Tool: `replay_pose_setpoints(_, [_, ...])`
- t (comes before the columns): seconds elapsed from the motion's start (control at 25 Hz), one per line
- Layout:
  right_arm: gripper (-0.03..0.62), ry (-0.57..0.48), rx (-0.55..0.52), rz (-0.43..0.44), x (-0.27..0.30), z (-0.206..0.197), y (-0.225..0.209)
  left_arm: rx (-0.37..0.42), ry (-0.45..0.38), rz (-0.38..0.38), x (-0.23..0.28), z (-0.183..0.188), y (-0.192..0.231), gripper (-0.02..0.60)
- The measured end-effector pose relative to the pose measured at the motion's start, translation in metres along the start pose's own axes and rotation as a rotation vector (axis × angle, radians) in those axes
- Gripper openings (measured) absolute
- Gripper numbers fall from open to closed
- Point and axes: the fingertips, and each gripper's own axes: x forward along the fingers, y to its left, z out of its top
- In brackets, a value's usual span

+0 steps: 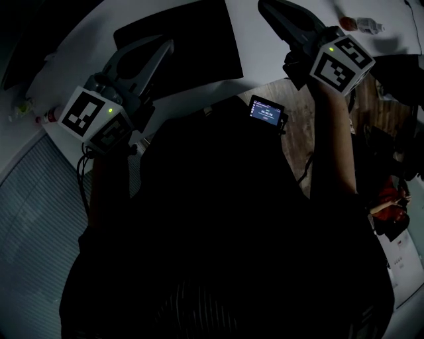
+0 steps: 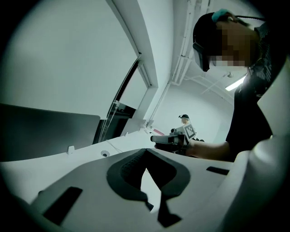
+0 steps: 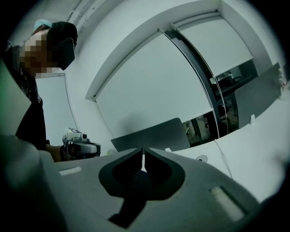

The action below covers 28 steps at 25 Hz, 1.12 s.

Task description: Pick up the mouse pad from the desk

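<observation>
On the white desk (image 1: 265,63), mouse pad (image 1: 192,40): dark, flat, untouched.
Left gripper (image 1: 165,48): jaws tip to tip, empty, at the pad's left edge.
Right gripper (image 1: 268,8): jaws a narrow slit apart, empty, right of the pad.

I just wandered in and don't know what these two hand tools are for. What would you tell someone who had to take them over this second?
Left gripper: jaws shut, nothing between them, held up near the left front of the mouse pad.
Right gripper: jaws all but together, empty, held up to the right of the pad.
Mouse pad: black, flat on the white desk, touched by neither gripper.
Done: nothing yet; the pad is not lifted.
Left to do: open one gripper's jaws, probably at a pad edge, close on it and lift it off the desk.
</observation>
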Motion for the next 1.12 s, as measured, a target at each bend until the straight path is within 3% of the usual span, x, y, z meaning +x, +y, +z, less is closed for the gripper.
replay_pose_setpoints(0.4, [0.052, 0.04, -0.029, -0.007, 0.031, -0.019, 0.005, -0.041, -0.041, -0.005, -0.02, -0.019, 0.015, 0.009])
replay_pose_setpoints(0.68, [0.088, 0.138, 0.055, -0.034, 0.039, -0.058, -0.009, -0.075, -0.09, -0.019, -0.023, -0.024, 0.024, 0.009])
replay_pose_setpoints(1.12, [0.205, 0.279, 0.095, -0.059, 0.057, -0.111, -0.017, -0.128, -0.136, -0.037, -0.027, -0.037, 0.031, 0.009])
